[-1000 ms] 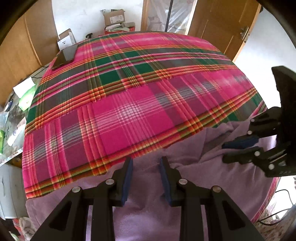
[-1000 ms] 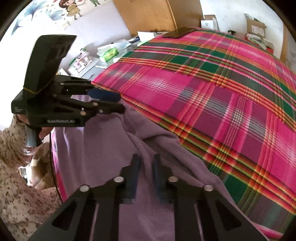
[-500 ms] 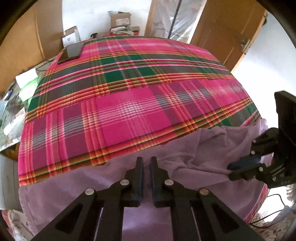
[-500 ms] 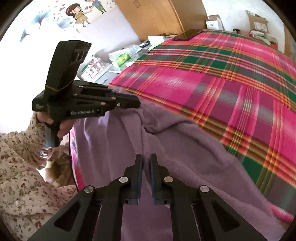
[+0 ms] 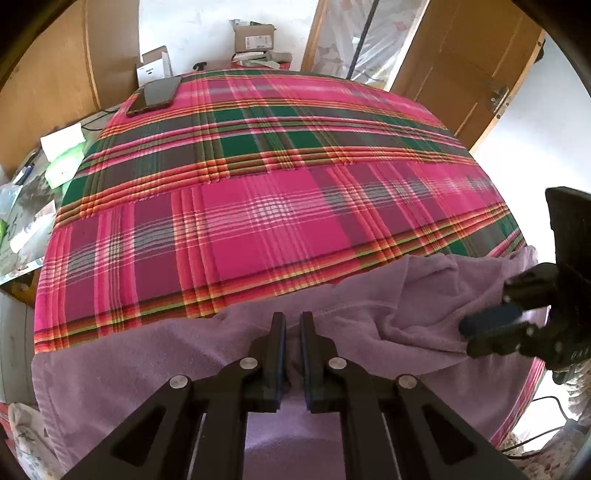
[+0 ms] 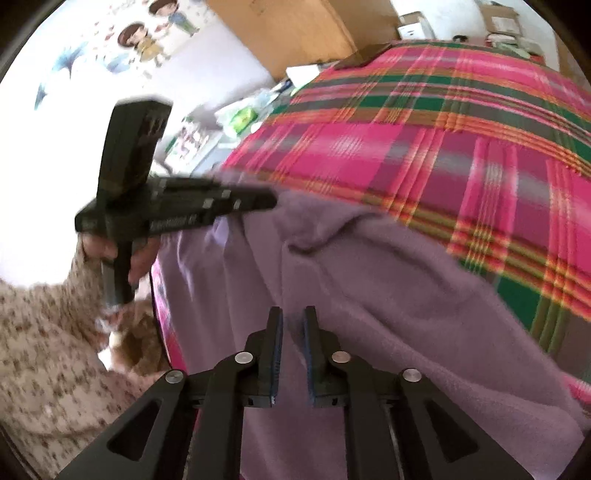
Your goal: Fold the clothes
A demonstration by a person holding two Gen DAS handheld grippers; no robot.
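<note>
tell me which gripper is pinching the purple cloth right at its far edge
The left gripper: its jaws clamp a fold of the purple cloth at the edge beside the plaid cover. The right gripper, jaws opening, sits further in.

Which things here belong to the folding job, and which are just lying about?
Part of the job:
- purple garment, spread along the near edge of the plaid blanket
- left tongs, pinching a fold of the garment
- right tongs, opening, garment between them

Lying about:
- phone on the blanket's far corner
- cardboard boxes by the far wall
- wooden door
</note>
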